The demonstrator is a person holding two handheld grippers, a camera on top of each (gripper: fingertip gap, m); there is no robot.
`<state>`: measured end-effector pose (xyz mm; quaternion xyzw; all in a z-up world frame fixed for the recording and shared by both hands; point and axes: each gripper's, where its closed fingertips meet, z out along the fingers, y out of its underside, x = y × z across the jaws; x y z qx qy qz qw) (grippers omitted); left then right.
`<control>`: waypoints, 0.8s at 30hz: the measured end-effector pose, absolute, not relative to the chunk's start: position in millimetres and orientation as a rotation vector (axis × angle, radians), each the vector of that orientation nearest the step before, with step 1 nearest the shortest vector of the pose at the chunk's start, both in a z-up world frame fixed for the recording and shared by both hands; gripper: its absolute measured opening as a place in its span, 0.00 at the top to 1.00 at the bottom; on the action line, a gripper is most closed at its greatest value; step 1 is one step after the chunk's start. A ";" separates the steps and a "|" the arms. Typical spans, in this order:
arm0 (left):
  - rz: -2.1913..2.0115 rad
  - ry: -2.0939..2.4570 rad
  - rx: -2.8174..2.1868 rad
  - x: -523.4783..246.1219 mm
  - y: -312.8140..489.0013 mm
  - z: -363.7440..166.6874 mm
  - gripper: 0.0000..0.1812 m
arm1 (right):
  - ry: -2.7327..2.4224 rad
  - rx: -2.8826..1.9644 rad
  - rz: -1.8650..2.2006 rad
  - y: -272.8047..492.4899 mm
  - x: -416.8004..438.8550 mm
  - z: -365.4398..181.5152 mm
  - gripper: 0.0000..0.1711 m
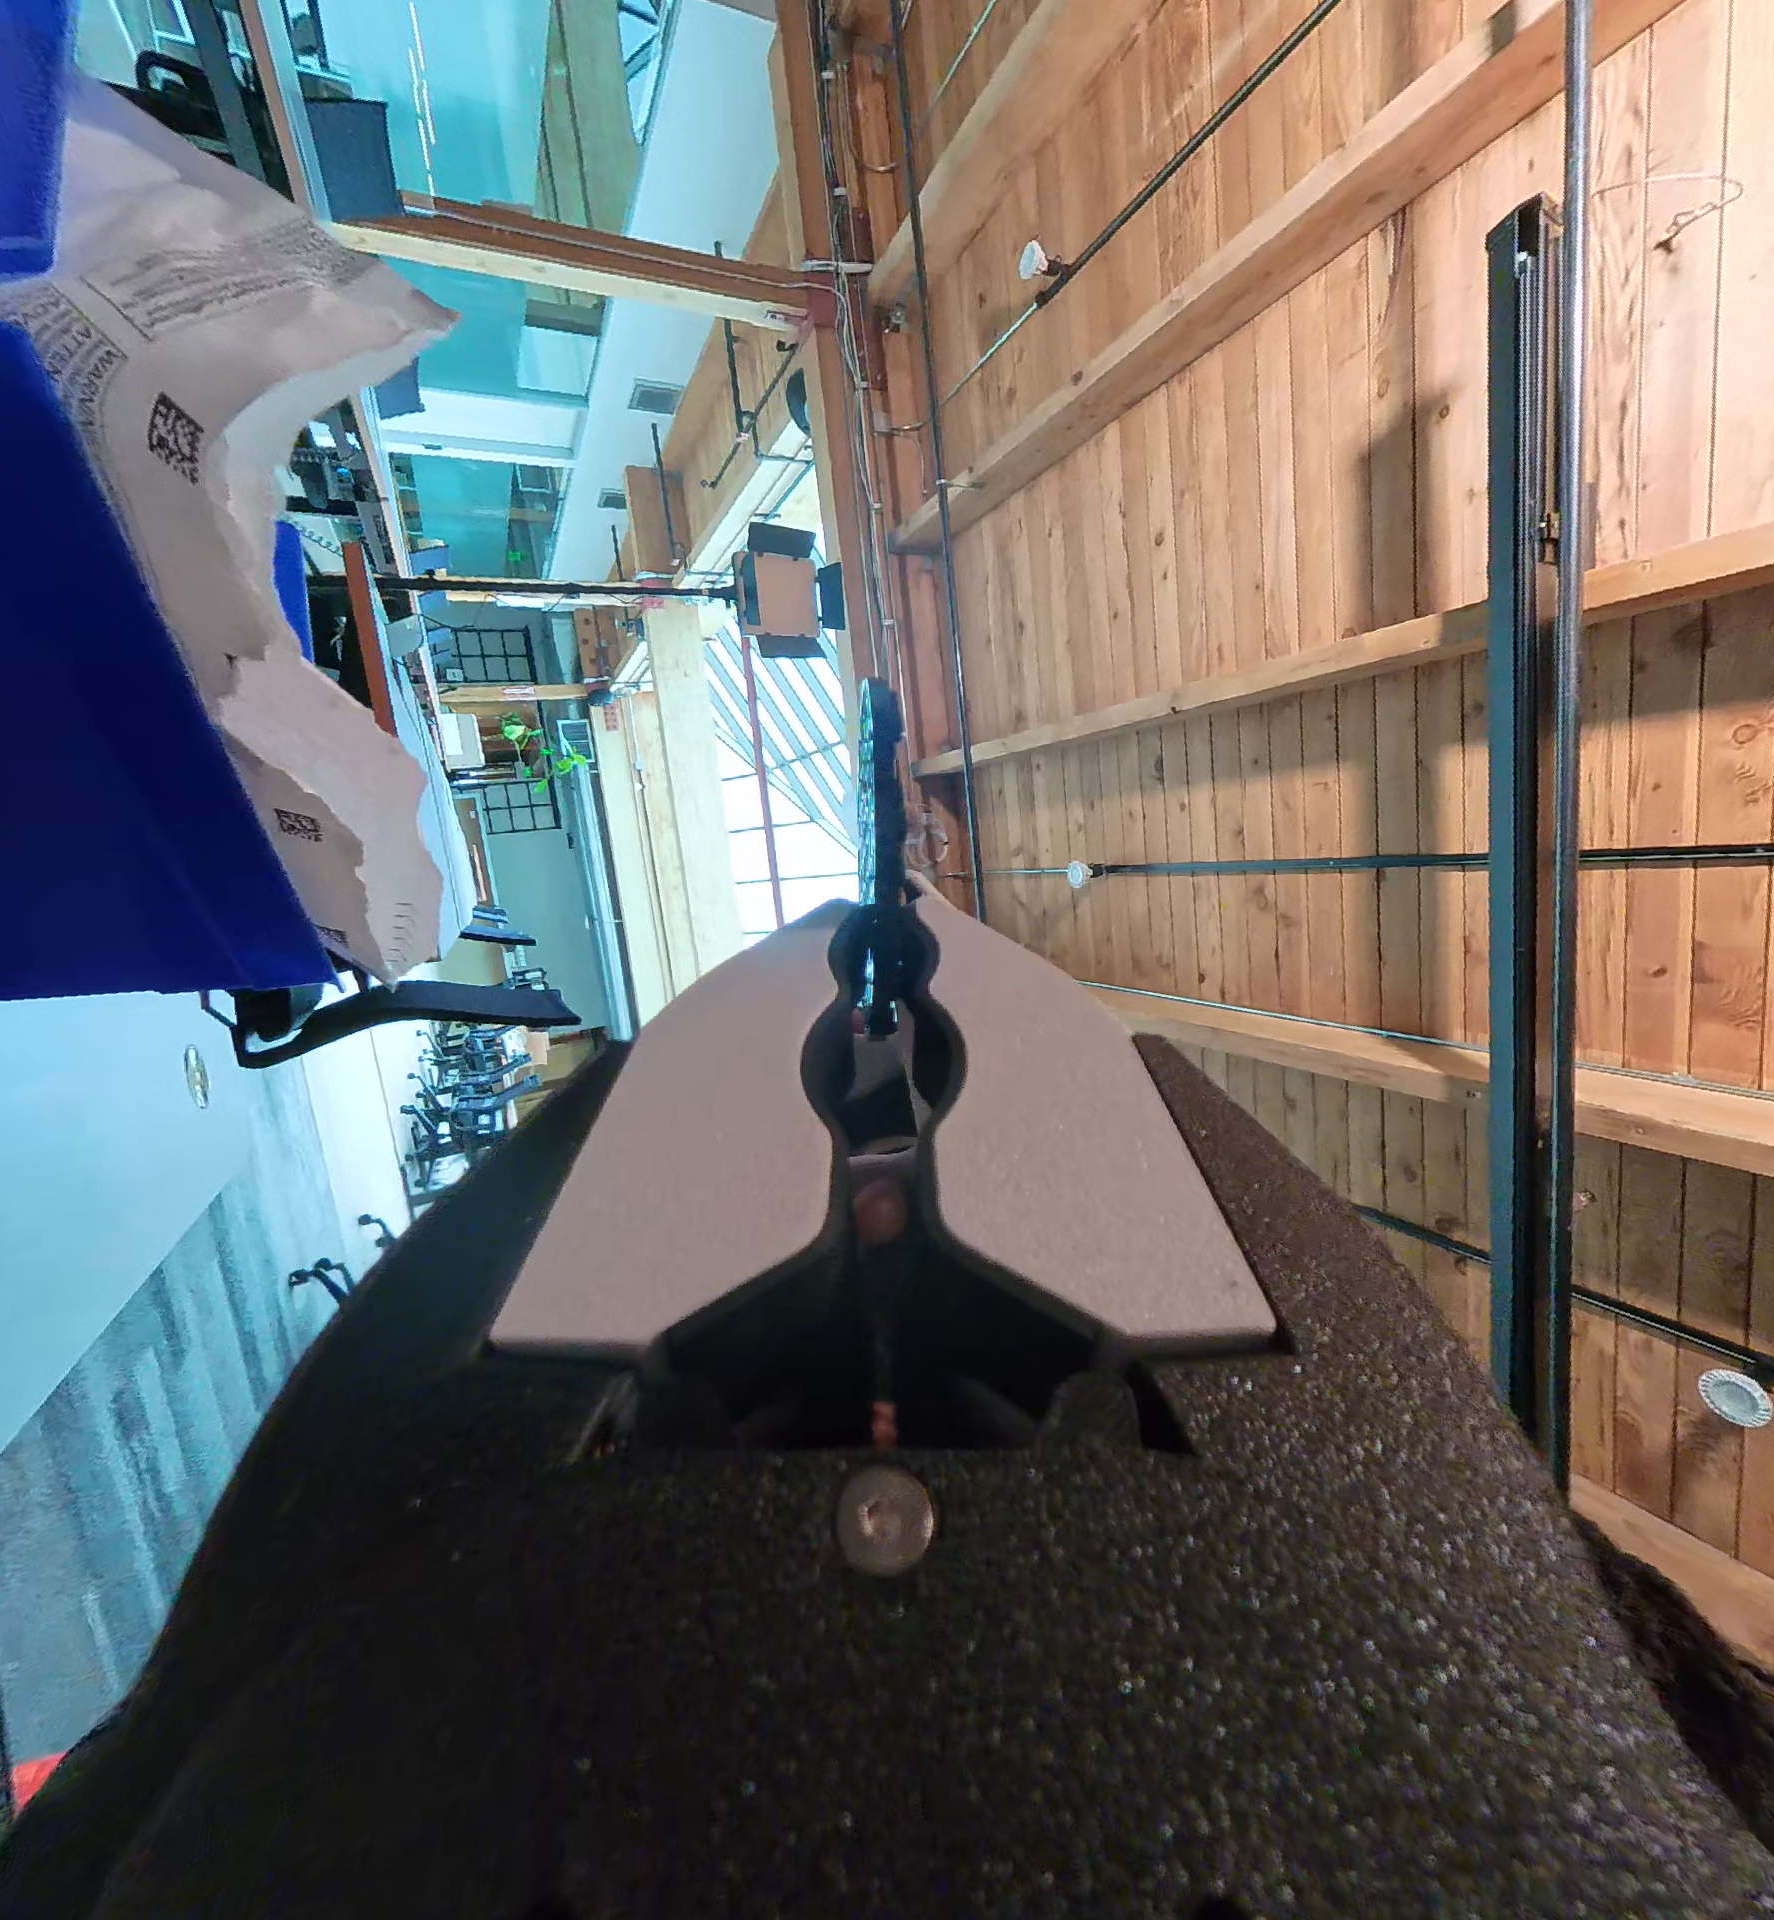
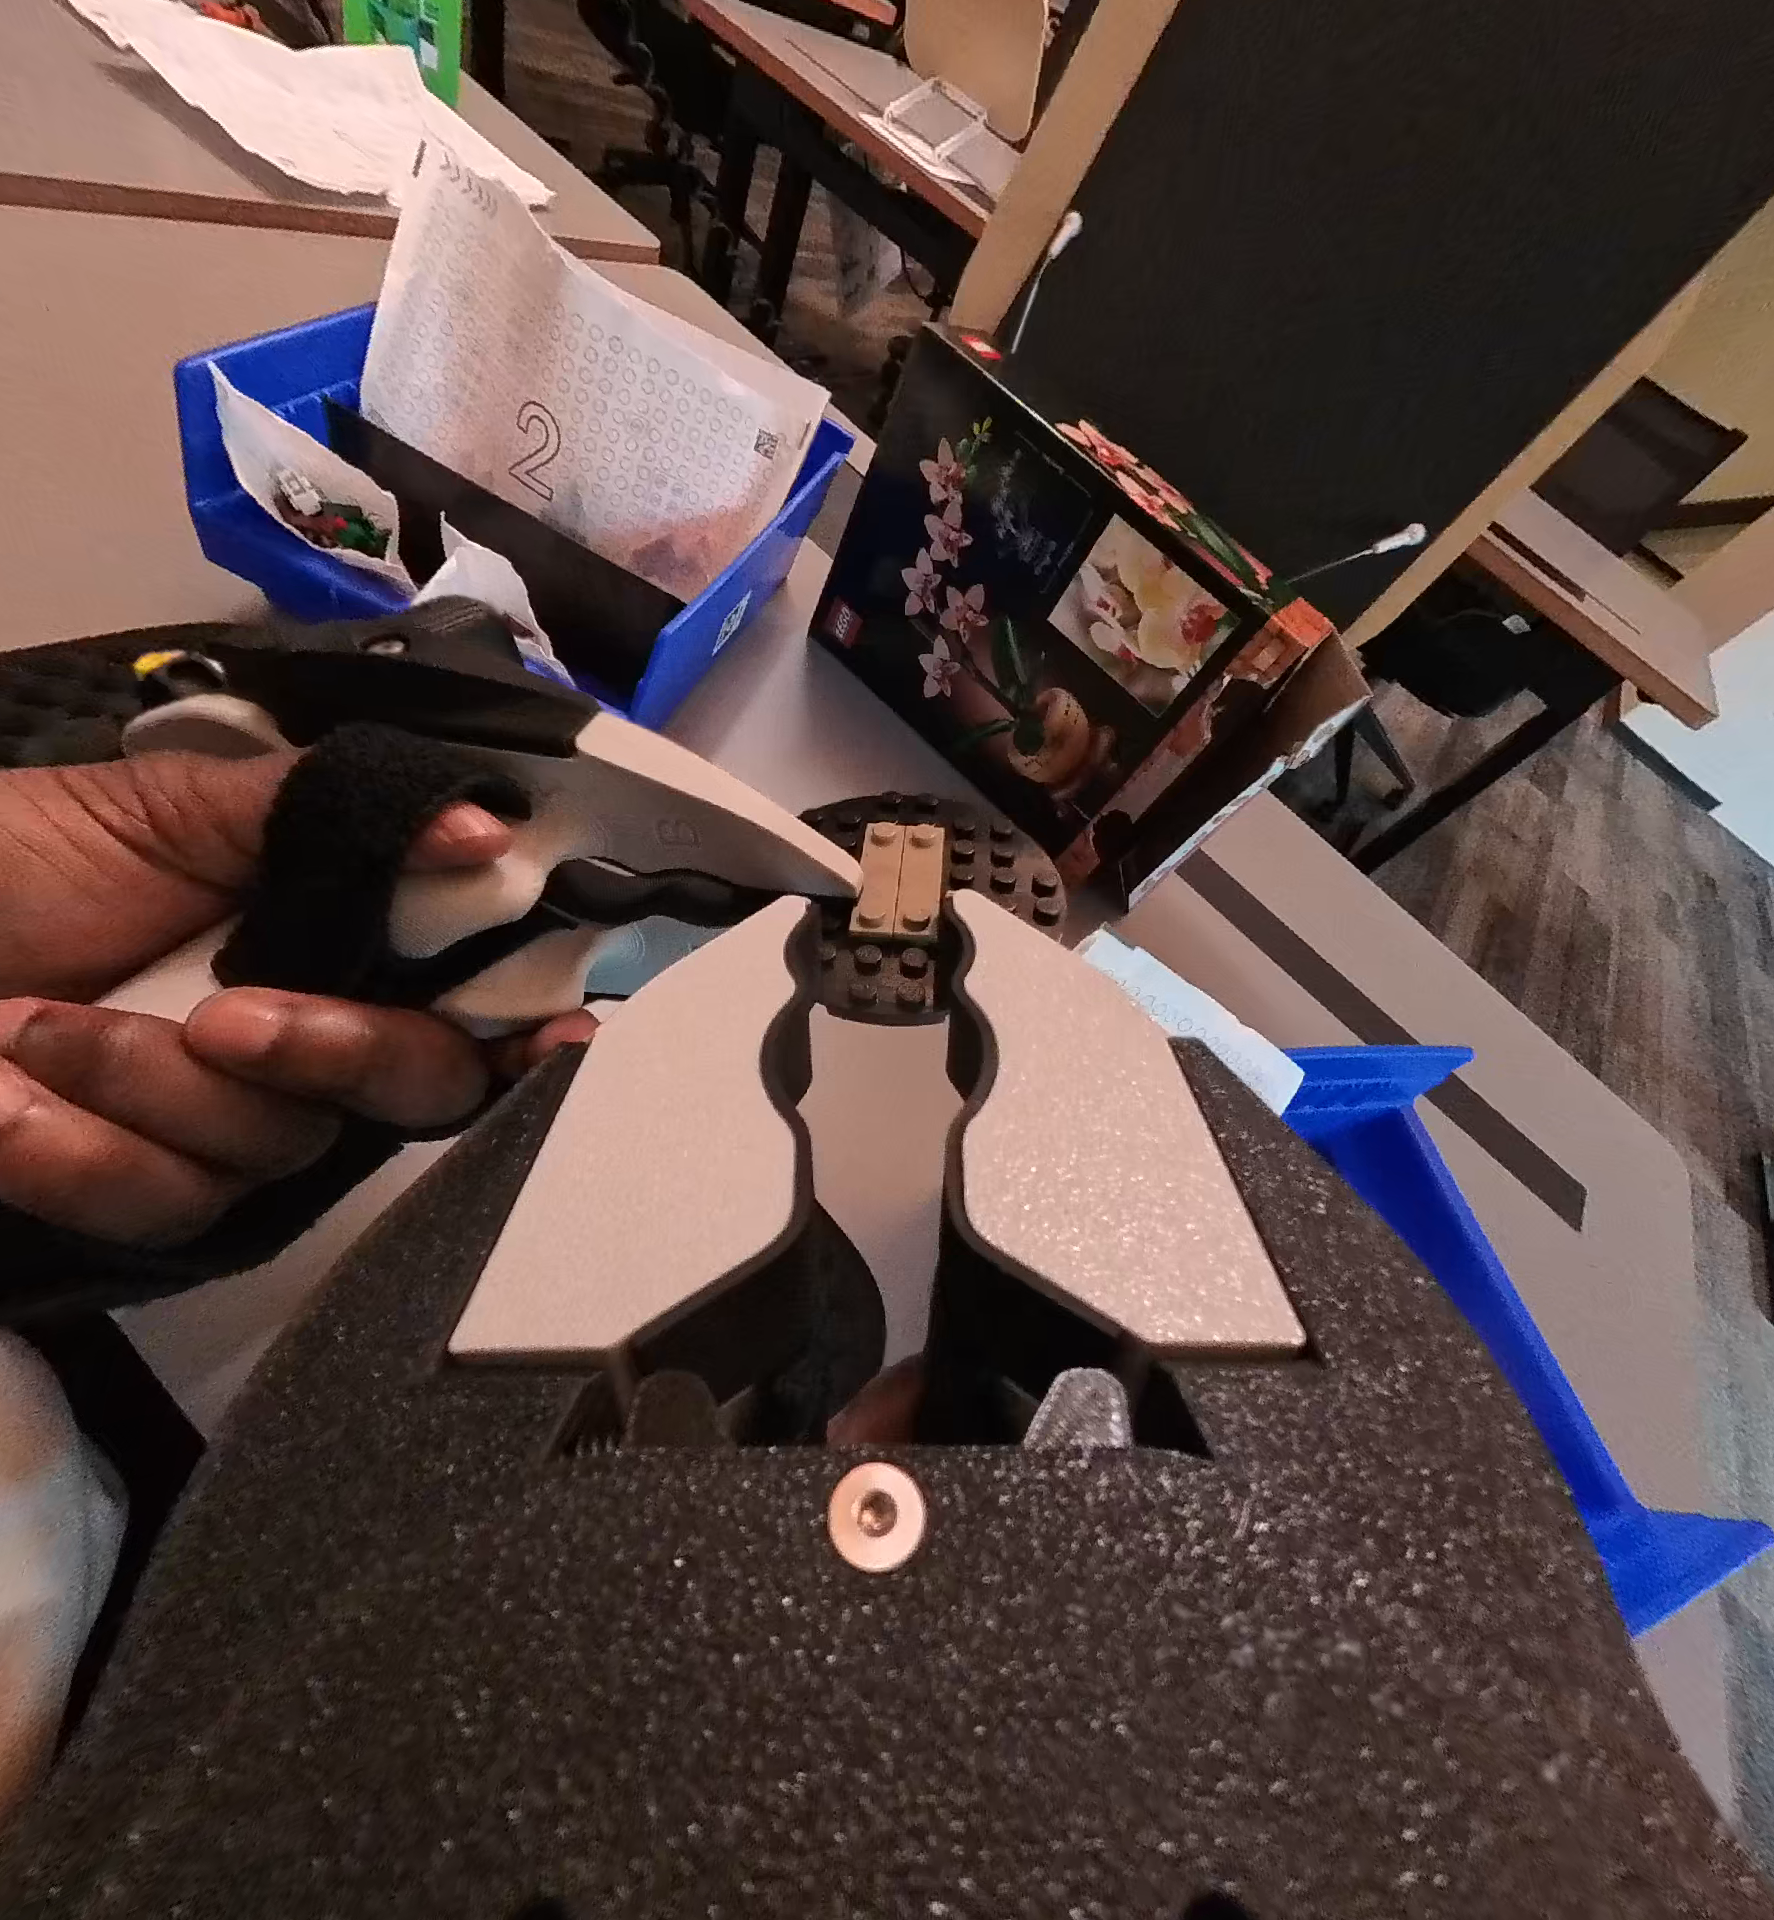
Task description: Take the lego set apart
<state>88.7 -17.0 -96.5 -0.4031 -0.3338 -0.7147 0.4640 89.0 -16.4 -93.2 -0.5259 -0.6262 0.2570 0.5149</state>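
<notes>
Right tool (image 2: 878, 914): fingers set at a narrow gap, tips pressed on both sides of a dark round studded lego plate (image 2: 1008, 862), gripping its near edge. Plate is held flat, studs up, above the grey worktop (image 2: 52, 416). Two tan lego tiles (image 2: 902, 871) sit side by side on the plate's middle, right between the right tool's fingertips.

Left tool (image 2: 841, 868) comes in from the left in the right wrist view, held in a person's hand (image 2: 135, 935) with a black strap over one finger. Its pointed tip touches the left edge of the tan tiles. In the left wrist view the left tool (image 1: 878, 935) has its fingers drawn almost together, pinching the plate (image 1: 881, 790), seen edge-on as a thin dark piece sticking out past the tips. That camera is rolled sideways, facing a wooden plank ceiling (image 1: 1278, 623).

Behind the plate: a blue bin (image 2: 727, 623) on the worktop with paper bags (image 2: 571, 416) standing in it and a black divider; one torn bag shows small loose pieces. Just right of the bin stands the lego box (image 2: 1059, 582), flower picture on its face, tilted. Another blue bin (image 2: 1465, 1299) lies at right, near the worktop edge. In the left wrist view, a blue bin wall (image 1: 52, 675) and torn paper bag (image 1: 270, 582) fill the upper left.
</notes>
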 end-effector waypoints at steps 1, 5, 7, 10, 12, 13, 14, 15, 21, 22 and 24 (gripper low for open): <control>-1.757 -0.823 -0.989 88.0 -17.0 -97.4 0.98 | -1.507 -1.268 0.613 -16.4 88.4 -93.9 0.88; -1.753 -0.829 -0.989 86.2 -17.1 -98.7 0.98 | -1.512 -1.269 0.622 -16.1 85.6 -94.9 0.88; -1.754 -0.828 -0.985 86.1 -17.4 -98.1 0.97 | -1.511 -1.264 0.626 -15.7 86.0 -94.1 0.88; -1.757 -0.831 -0.977 85.8 -17.7 -98.0 0.97 | -1.513 -1.260 0.625 -15.3 85.9 -93.3 0.88; -1.757 -0.831 -0.975 85.3 -17.8 -98.1 0.97 | -1.515 -1.257 0.629 -16.2 85.7 -93.3 0.88; -1.755 -0.830 -0.975 85.0 -17.9 -98.0 0.97 | -1.515 -1.254 0.633 -16.3 85.8 -92.8 0.88; -1.755 -0.831 -0.974 84.6 -18.2 -97.9 0.97 | -1.515 -1.252 0.637 -16.4 85.0 -92.5 0.88; -1.756 -0.831 -0.973 84.3 -18.3 -97.7 0.97 | -1.515 -1.249 0.637 -16.6 84.9 -92.1 0.88; -1.749 -0.828 -0.979 85.0 -18.9 -98.5 0.97 | -1.515 -1.238 0.621 -15.4 86.1 -91.3 0.92; -1.744 -0.829 -0.984 85.3 -18.8 -99.0 0.97 | -1.522 -1.233 0.617 -15.5 86.3 -92.0 0.92; -1.734 -0.832 -0.985 85.2 -18.1 -100.0 0.97 | -1.531 -1.230 0.607 -15.3 85.9 -93.6 0.92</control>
